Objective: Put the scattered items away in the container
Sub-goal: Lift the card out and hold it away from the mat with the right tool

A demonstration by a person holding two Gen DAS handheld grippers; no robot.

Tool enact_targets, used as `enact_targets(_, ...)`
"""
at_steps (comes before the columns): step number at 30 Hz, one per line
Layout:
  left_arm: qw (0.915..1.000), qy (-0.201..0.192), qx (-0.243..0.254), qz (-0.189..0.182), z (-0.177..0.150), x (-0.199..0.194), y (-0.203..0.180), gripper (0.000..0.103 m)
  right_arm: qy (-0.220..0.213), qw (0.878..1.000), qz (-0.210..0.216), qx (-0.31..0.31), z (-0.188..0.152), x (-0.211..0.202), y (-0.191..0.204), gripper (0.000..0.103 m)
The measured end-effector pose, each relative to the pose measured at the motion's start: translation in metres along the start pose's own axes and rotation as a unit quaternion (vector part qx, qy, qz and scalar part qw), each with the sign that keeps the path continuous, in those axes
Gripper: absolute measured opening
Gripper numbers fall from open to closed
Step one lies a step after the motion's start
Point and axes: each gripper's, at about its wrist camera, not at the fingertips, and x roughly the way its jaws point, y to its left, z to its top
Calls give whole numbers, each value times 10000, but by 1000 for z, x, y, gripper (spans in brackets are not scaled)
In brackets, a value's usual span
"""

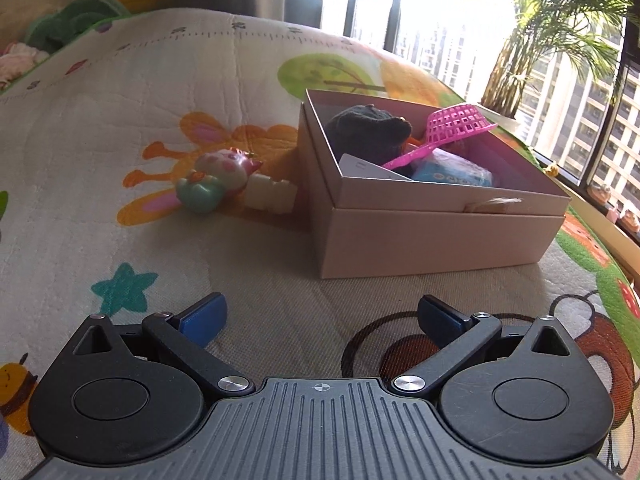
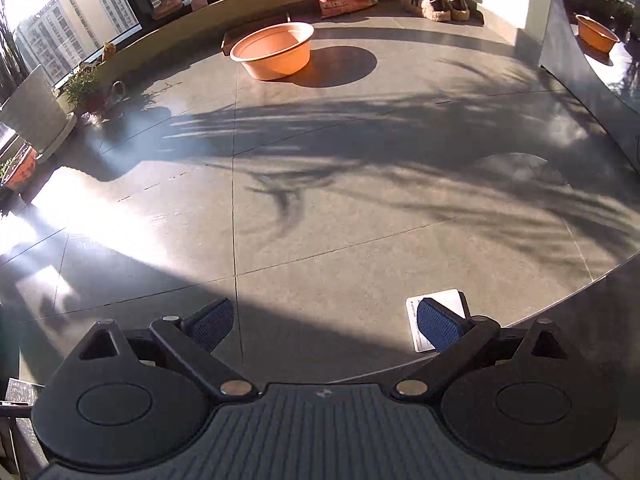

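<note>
My left gripper wide open, empty, above patterned play mat. Pastel plastic cow toy beside beige cardboard box. My right gripper wide open, empty, over grey tiled floor.

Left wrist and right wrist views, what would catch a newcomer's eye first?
In the left wrist view, the open cardboard box on the colourful play mat, with a pink strainer sticking out, and a pastel toy lying beside it. In the right wrist view, an orange basin sits on sunlit floor tiles.
</note>
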Motion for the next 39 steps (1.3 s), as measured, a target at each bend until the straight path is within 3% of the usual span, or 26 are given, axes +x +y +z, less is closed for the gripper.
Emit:
enact_targets(4,9989,119,189,410,1,4,-10,103,839,9943,-658,-74,3,80,-59,98)
enact_targets(8,9929,196,-21,1172,5,2,-15,103,1307,9851,-1046,-401,1,137,-83,98)
enact_targets(11,9811,298,181,1902,17,1,-24,103,1776,9773,-993,-598,-1,184,-90,98)
enact_targets(13,9702,294,218,2395,27,-1,-25,103,1844,9752,-949,-769,-3,204,-89,98)
enact_targets(18,9482,149,-262,3162,50,-14,-19,103,1878,9707,-970,-1147,-11,235,-91,98)
enact_targets(25,9370,182,-558,3443,58,-19,-18,103,1775,9776,-689,-900,-18,246,-95,94)
enact_targets(27,9344,182,-470,3528,56,-21,-20,103,1786,9787,-615,-798,-20,249,-94,78)
enact_targets(28,9330,182,-433,3567,56,-22,-21,103,1777,9795,-596,-740,-21,248,-93,76)
enact_targets(32,9349,129,-457,3516,55,-25,-23,103,1654,9817,-638,-704,-26,242,-92,76)
enact_targets(34,9373,99,-425,3456,56,-25,-23,103,1695,9799,-823,-661,-27,241,-95,86)
enact_targets(39,9387,55,-376,3425,53,-27,-26,103,1779,9779,-860,-688,-33,235,-98,86)
